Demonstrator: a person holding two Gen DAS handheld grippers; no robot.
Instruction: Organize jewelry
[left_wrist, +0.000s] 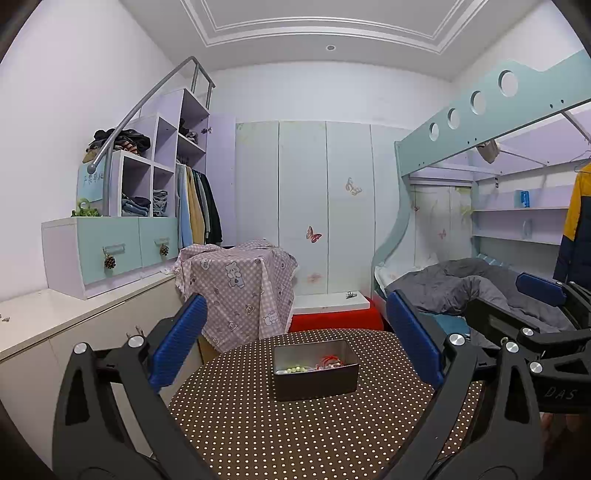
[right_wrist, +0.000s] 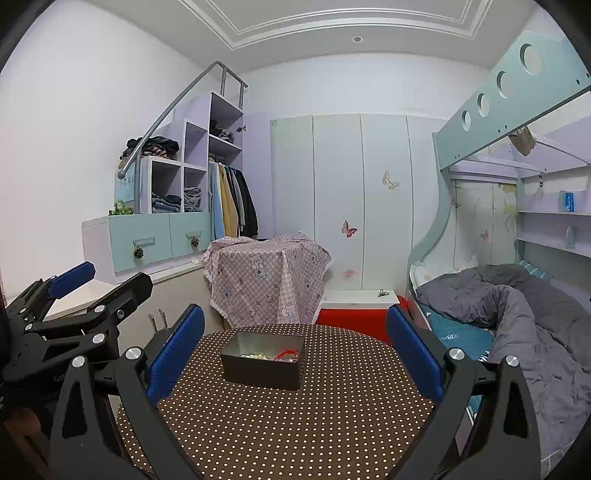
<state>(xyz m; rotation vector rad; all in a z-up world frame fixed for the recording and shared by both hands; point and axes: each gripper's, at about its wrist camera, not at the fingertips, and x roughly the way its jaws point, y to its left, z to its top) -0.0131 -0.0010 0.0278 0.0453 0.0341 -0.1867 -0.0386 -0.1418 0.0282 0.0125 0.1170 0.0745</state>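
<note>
A dark metal tin (left_wrist: 316, 384) (right_wrist: 263, 371) stands on the round polka-dot table (left_wrist: 280, 435) (right_wrist: 295, 424). Inside it lie a pale green bead bracelet (left_wrist: 294, 369) (right_wrist: 254, 356) and a red cord piece (left_wrist: 330, 361) (right_wrist: 285, 355). My left gripper (left_wrist: 297, 339) hovers above the near side of the table, open, with nothing between its blue pads. My right gripper (right_wrist: 295, 339) also hovers open and empty, a little to the right of the tin. Each gripper shows at the edge of the other's view: the right gripper (left_wrist: 517, 295) and the left gripper (right_wrist: 99, 277).
A box draped in pink checked cloth (left_wrist: 240, 284) (right_wrist: 266, 277) stands behind the table. A red stool with a white board (left_wrist: 332, 314) sits beside it. A bed with a grey duvet (right_wrist: 517, 314) lies right, a white counter (left_wrist: 55, 317) left, wardrobes behind.
</note>
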